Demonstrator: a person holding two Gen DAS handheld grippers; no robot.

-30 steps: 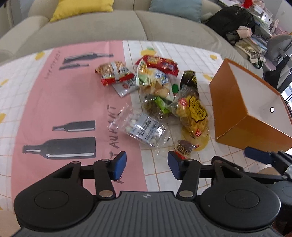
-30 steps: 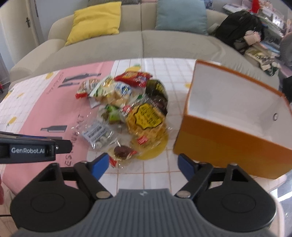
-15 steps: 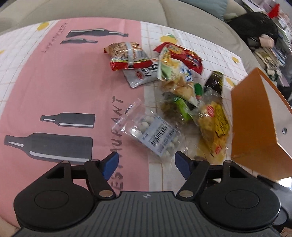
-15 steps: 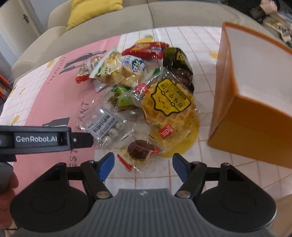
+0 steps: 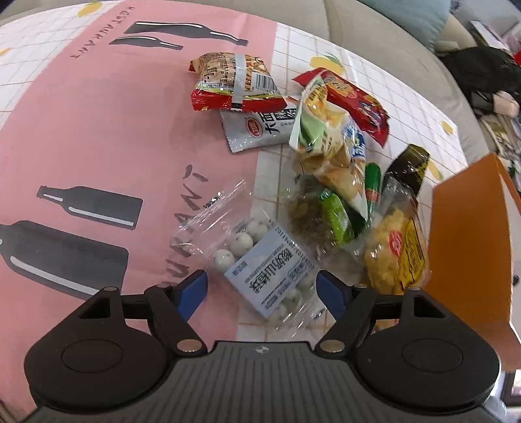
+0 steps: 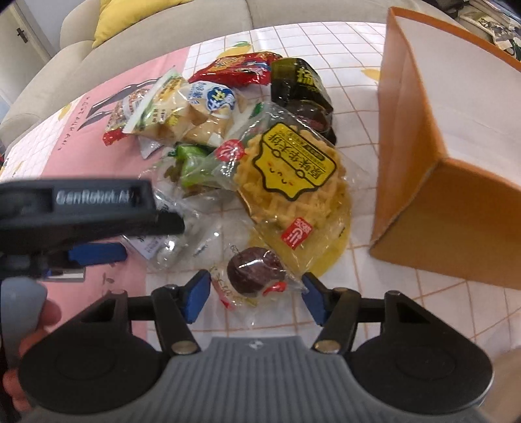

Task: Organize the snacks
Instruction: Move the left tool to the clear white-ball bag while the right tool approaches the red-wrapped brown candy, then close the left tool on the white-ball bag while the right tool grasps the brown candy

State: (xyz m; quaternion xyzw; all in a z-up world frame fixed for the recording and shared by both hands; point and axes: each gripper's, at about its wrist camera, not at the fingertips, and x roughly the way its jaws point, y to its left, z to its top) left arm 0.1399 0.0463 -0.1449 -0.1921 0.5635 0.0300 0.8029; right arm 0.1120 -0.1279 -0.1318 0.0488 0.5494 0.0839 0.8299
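A pile of snack packets lies on the table beside an open orange box [image 5: 469,247] [image 6: 433,130]. My left gripper [image 5: 262,291] is open, its blue fingertips on either side of a clear bag of white candies [image 5: 270,270]. My right gripper [image 6: 254,297] is open around a small clear packet with a dark round cake [image 6: 254,271]. A yellow waffle bag [image 6: 286,182] [image 5: 395,253] lies just beyond it. A red noodle packet [image 5: 231,83], a biscuit bag [image 6: 192,110] and a dark green packet [image 6: 296,88] lie farther back.
The table has a pink and white tablecloth with bottle prints [image 5: 81,208]. A grey sofa [image 6: 156,35] with a yellow cushion [image 6: 130,16] stands behind it. The left gripper's body [image 6: 81,208] crosses the left of the right wrist view.
Both grippers have dropped lower and moved forward into the pile. The left now straddles the candy bag and the right straddles the small cake packet.
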